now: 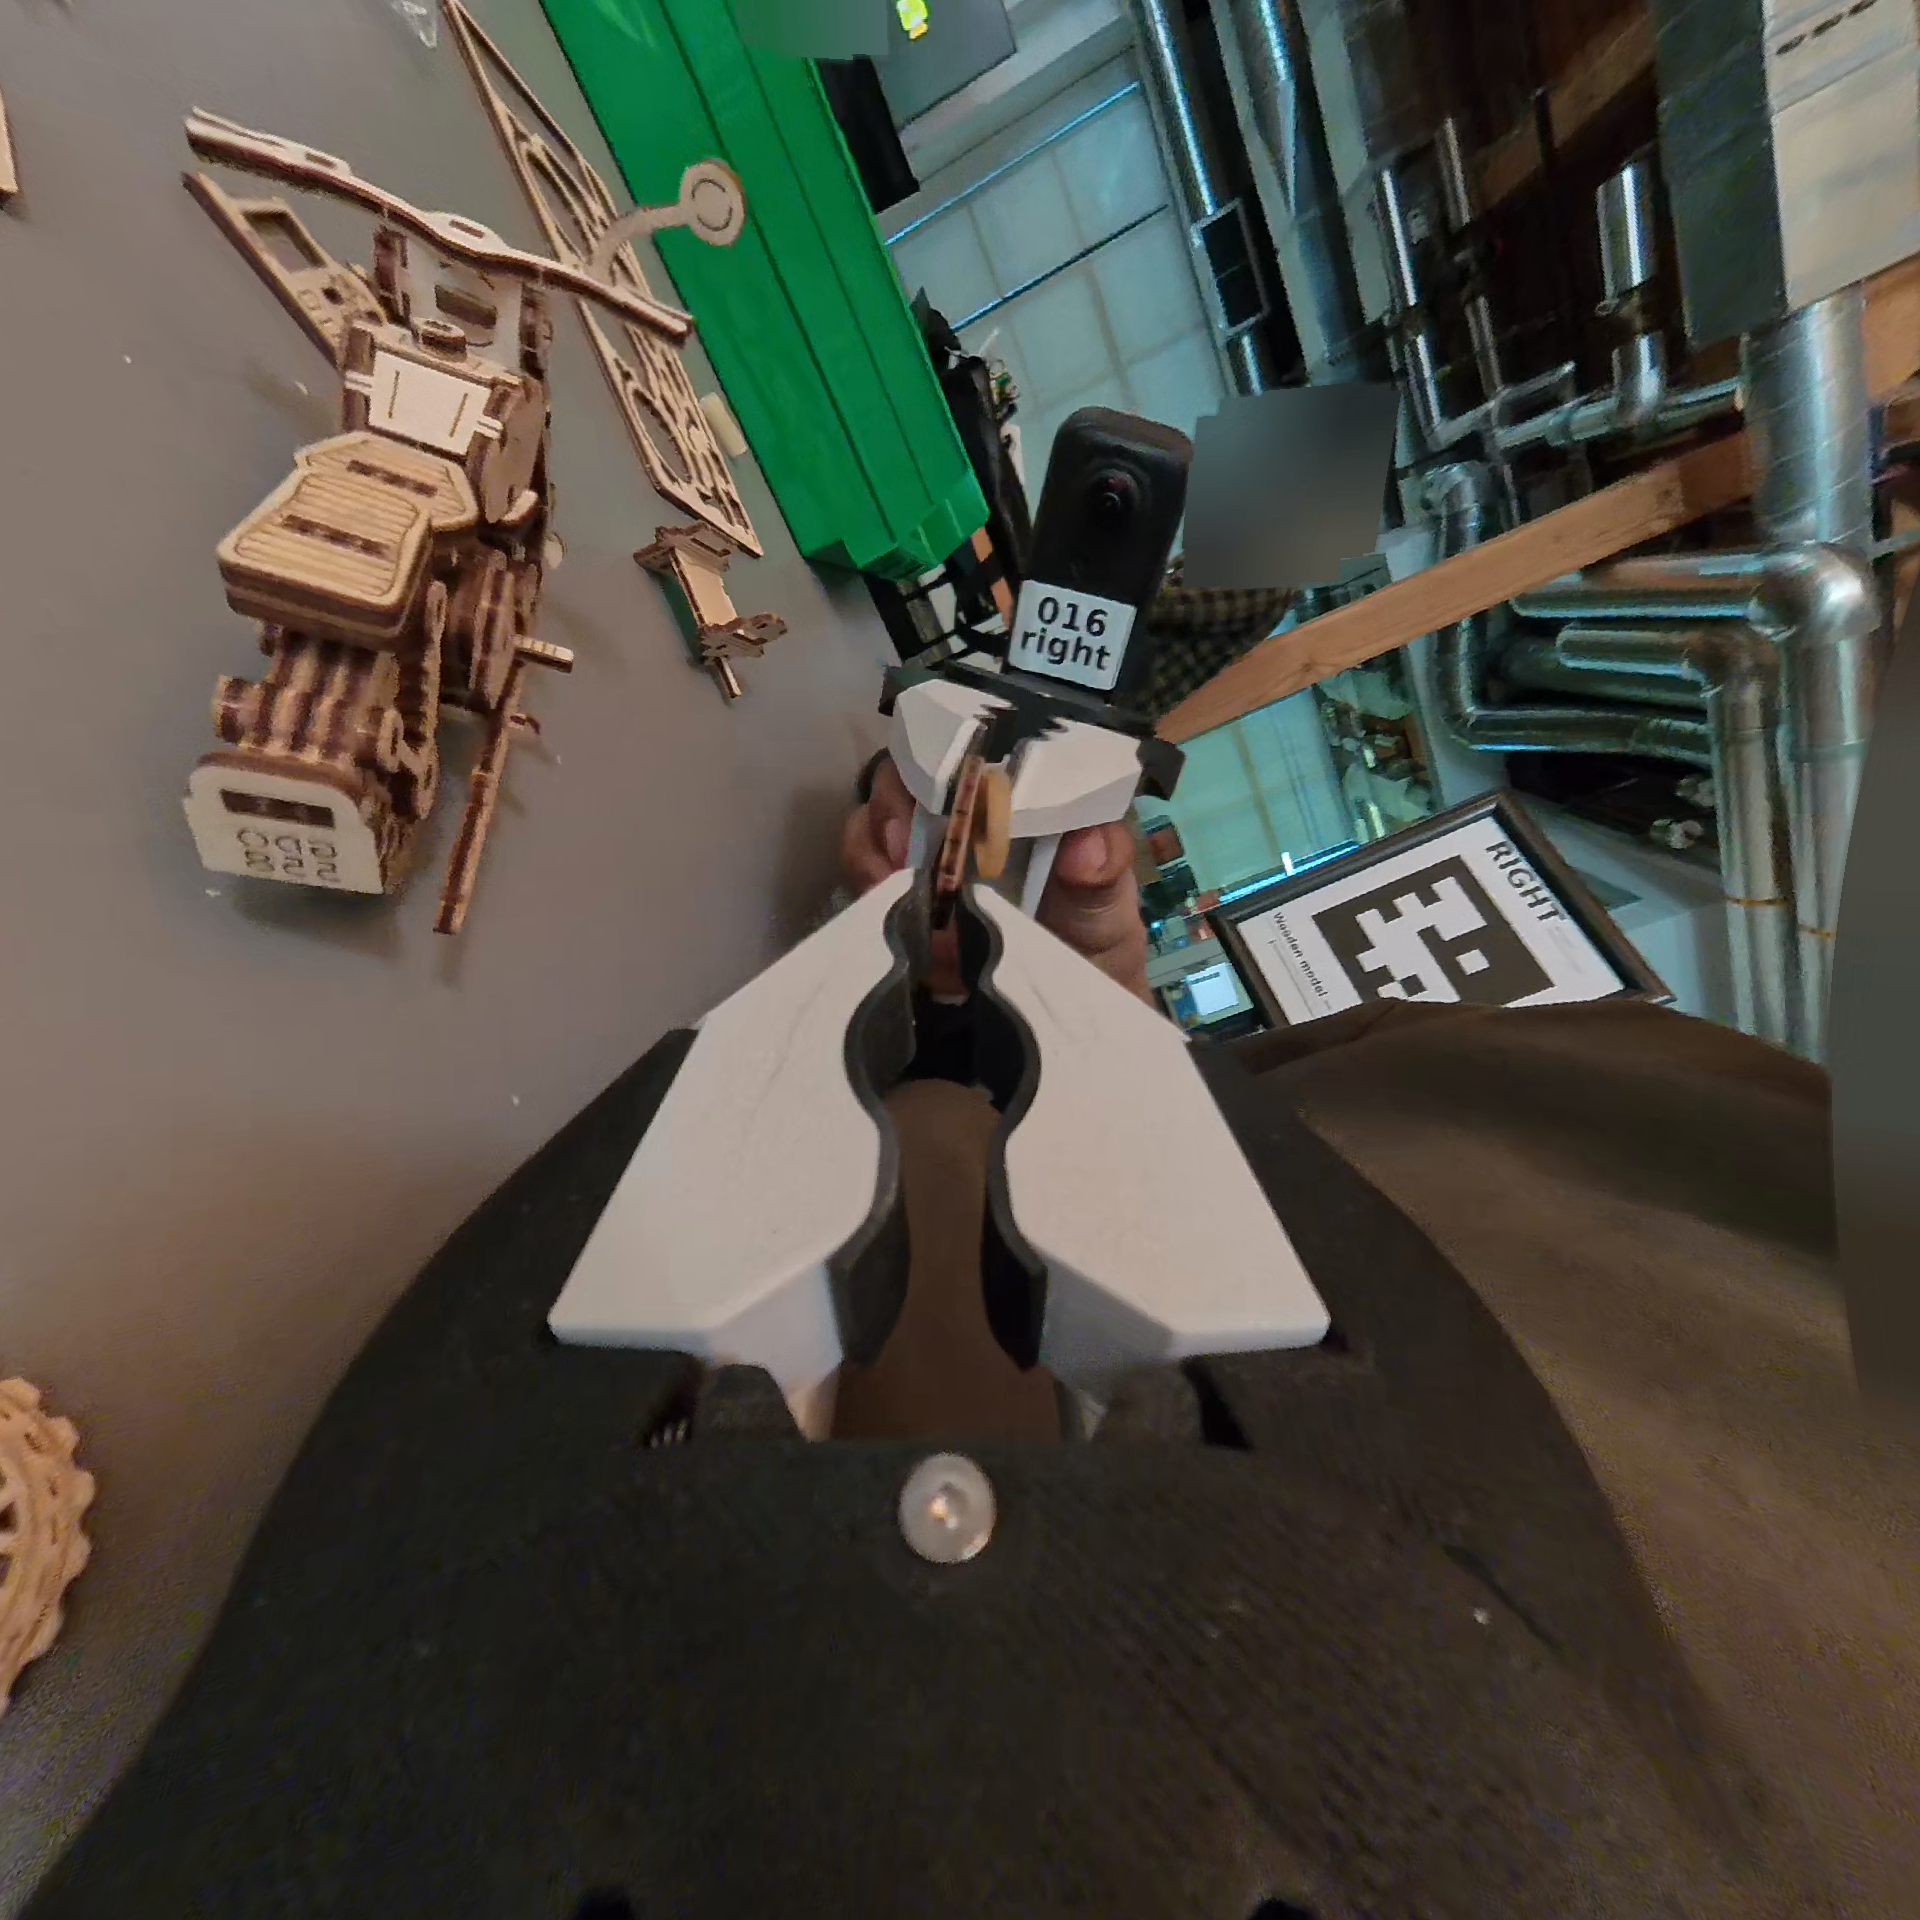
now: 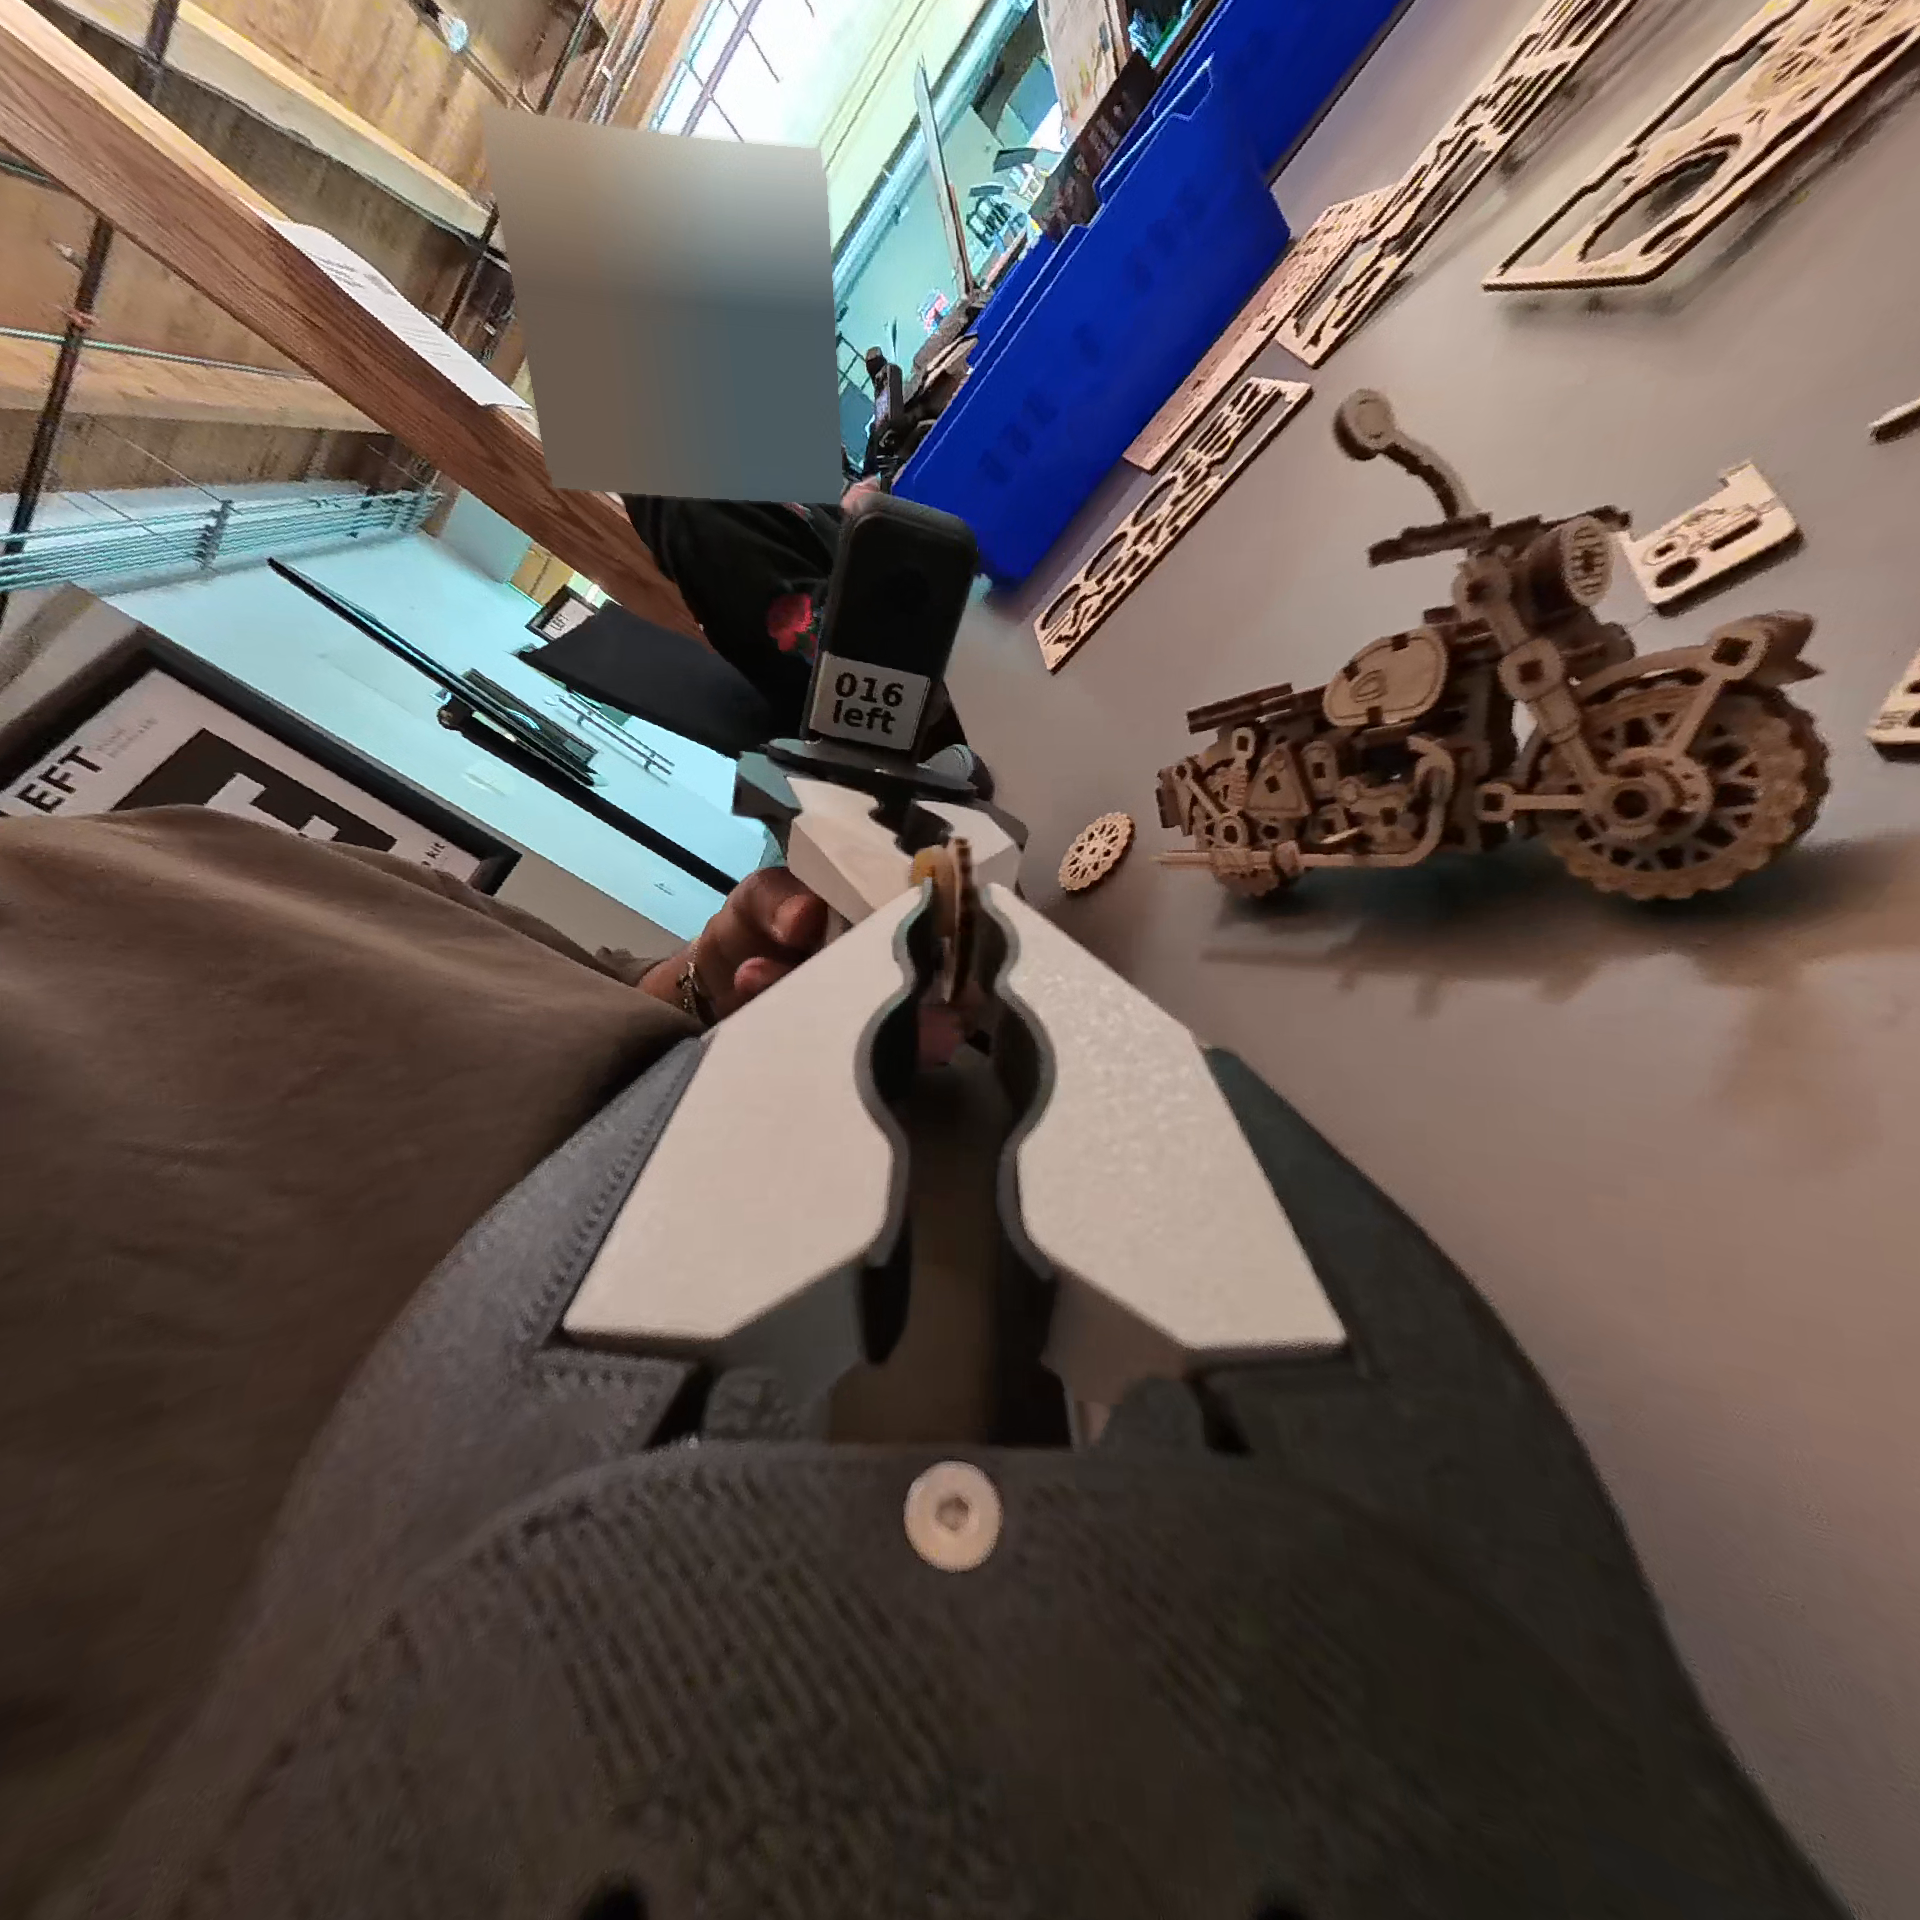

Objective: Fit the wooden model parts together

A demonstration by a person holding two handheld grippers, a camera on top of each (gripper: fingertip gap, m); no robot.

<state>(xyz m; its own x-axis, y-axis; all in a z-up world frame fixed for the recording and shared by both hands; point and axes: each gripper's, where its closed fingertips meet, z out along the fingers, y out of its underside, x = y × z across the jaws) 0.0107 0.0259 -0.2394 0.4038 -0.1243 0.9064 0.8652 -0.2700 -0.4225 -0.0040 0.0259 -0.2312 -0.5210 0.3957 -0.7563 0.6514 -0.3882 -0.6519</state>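
My two grippers face each other tip to tip above the grey table (image 1: 156, 1091). My left gripper (image 1: 940, 920) is shut on a thin brown flat wooden part (image 1: 948, 868), seen edge on. The right gripper (image 1: 982, 831) opposite it grips a pale round wooden piece (image 1: 994, 826) pressed against that flat part. In the right wrist view my right gripper (image 2: 948, 920) is shut on the wooden pieces (image 2: 943, 904), and the left gripper (image 2: 914, 847) meets them from the far side. A mostly built wooden motorcycle (image 1: 384, 520) (image 2: 1507, 748) stands on the table.
Laser-cut wooden sheets (image 1: 623, 343) (image 2: 1174, 509) lie by a green bin (image 1: 810, 291) and a blue bin (image 2: 1122, 301). A small wooden gear (image 2: 1096, 850), a small sub-assembly (image 1: 707, 603) and a toothed wheel (image 1: 31, 1496) lie loose. A person's hands (image 1: 1091, 883) (image 2: 758, 925) hold the grippers. Both grippers' tips are close together, under 4 cm apart. The mostly built wooden motorcycle (image 2: 1507, 748) sits 9 cm or so from the ends of my right fingers.
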